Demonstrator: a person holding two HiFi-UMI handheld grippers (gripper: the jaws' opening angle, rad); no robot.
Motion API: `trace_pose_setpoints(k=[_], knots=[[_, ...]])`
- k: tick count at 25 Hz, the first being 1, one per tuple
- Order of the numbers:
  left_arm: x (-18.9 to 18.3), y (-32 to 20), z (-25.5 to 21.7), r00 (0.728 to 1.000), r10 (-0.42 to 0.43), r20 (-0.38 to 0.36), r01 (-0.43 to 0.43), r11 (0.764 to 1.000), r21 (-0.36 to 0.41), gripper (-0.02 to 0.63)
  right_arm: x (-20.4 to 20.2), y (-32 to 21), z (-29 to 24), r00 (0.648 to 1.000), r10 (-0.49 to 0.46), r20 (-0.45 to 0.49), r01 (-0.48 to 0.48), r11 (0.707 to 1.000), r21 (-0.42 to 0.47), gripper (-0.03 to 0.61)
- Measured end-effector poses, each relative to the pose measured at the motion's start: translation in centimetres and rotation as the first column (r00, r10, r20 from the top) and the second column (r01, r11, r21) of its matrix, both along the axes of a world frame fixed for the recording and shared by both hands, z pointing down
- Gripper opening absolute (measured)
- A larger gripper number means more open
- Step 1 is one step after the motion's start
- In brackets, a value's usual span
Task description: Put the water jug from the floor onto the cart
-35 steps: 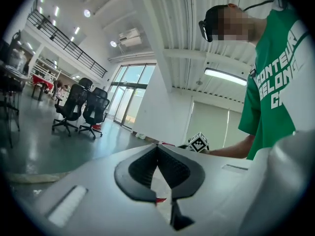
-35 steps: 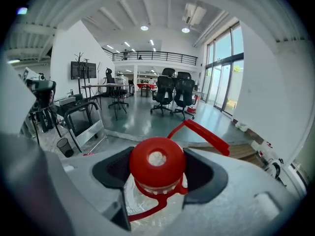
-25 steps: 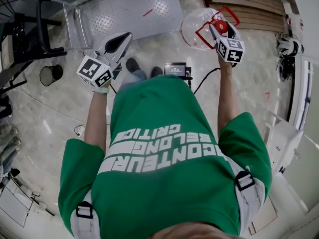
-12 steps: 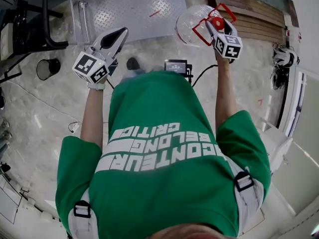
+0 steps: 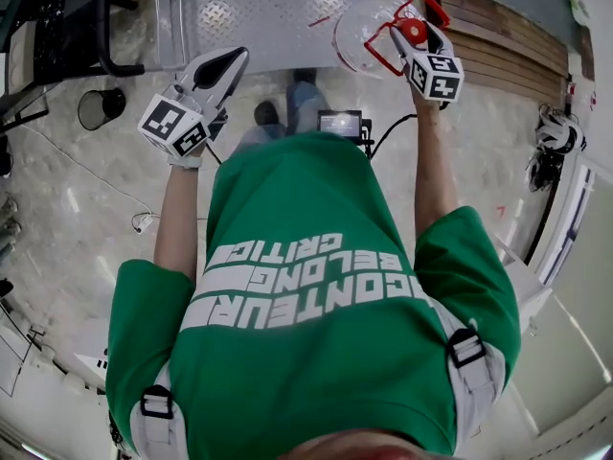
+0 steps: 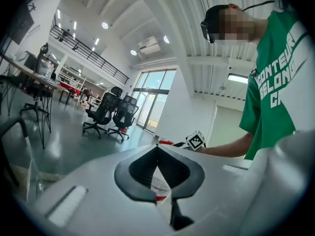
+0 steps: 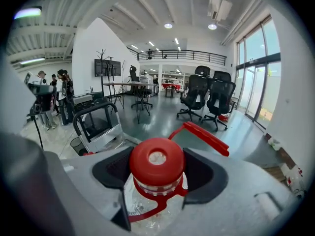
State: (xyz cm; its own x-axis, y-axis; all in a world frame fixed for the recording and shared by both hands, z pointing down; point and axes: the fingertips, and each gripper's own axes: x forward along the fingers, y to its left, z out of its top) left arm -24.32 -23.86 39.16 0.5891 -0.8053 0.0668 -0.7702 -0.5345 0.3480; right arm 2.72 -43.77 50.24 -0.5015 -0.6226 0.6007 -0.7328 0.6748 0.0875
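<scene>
**Right gripper (image 5: 414, 33) on the jug's neck, cart close by**

Gripped the water jug (image 5: 362, 34) at the neck, just beneath the red cap (image 7: 156, 162), with jaws pressed on either side; chose that spot, most likely, for the collar under the cap, a ledge against slipping through; hung the clear body below the grip and off the floor, with the red carry handle (image 7: 206, 135) standing up and away from the pads; pointed the tool downward, probably to bear the weight along the jaws rather than across them; held the load, in the head view, at the right-hand edge of the cart (image 5: 268, 12), over or just beside its ribbed metal deck, without telling which; left the cart's black push handle (image 5: 103, 29) at the far side, well apart from the jug; held the left gripper (image 5: 228, 67) level beside the deck, jaws together on nothing, seemingly ready to steady the body; judged the carry near its end, with the setting-down not yet done; reckoned the risk to lie in swing under so narrow a grip, and in landing too near the deck's edge
</scene>
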Motion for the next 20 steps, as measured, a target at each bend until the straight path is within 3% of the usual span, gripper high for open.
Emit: trace_pose_setpoints(k=[11, 20], knots=[[-1.7, -9.0, 2.8, 0.996, -0.059, 0.064, 0.065, 0.992, -0.104, 0.012, -6.8, -7.5, 7.5, 0.988, -0.147, -0.047, 0.141, 0.985, -0.104, 0.298], [-2.7, -14.6, 3.7, 0.987, -0.141, 0.073, 0.151, 0.978, -0.145, 0.012, -10.7, -12.8, 14.2, 0.957, -0.262, -0.127, 0.233, 0.951, -0.205, 0.298]])
